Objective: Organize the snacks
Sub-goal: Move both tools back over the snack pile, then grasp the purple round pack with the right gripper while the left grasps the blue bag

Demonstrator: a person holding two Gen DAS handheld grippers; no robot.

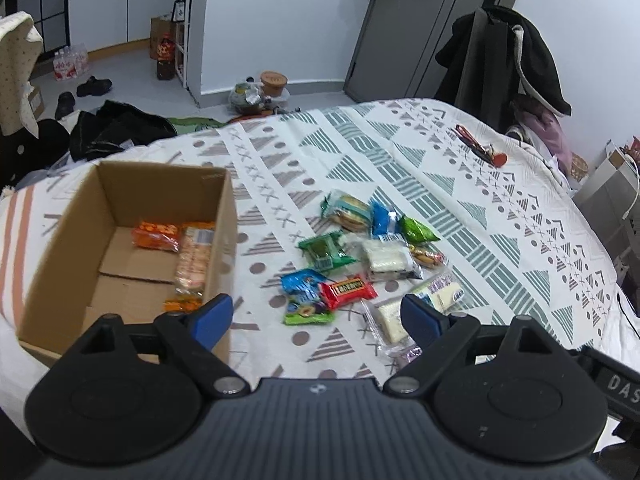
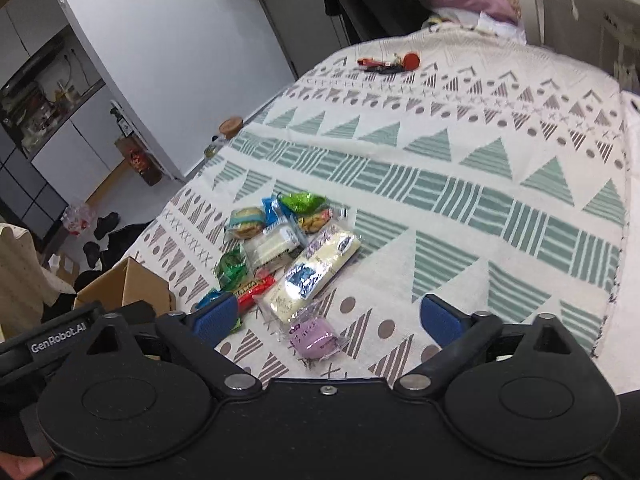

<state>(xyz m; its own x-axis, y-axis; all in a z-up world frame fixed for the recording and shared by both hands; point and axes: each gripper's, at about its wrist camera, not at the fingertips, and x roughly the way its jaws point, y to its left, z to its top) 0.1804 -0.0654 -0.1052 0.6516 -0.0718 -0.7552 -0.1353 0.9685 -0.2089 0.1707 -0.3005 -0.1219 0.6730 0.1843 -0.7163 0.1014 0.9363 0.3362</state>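
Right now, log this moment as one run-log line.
left hand-held gripper open, empty | right hand-held gripper open, empty | box holds two orange snacks | snack pile loose on bedspread

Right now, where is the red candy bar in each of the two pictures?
Left wrist view: red bar lies low centre, just above the gap between the tongs.
Right wrist view: red bar lies lower left, beside the left blue pad.
Shared landmark: the cardboard box, left of the snack pile.

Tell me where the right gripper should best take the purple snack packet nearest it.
Probably from above, across the rounded purple body of the purple snack packet, pinching its narrow width. It lies flat and alone between the open fingers of the right gripper; its crinkled clear ends look flimsy.
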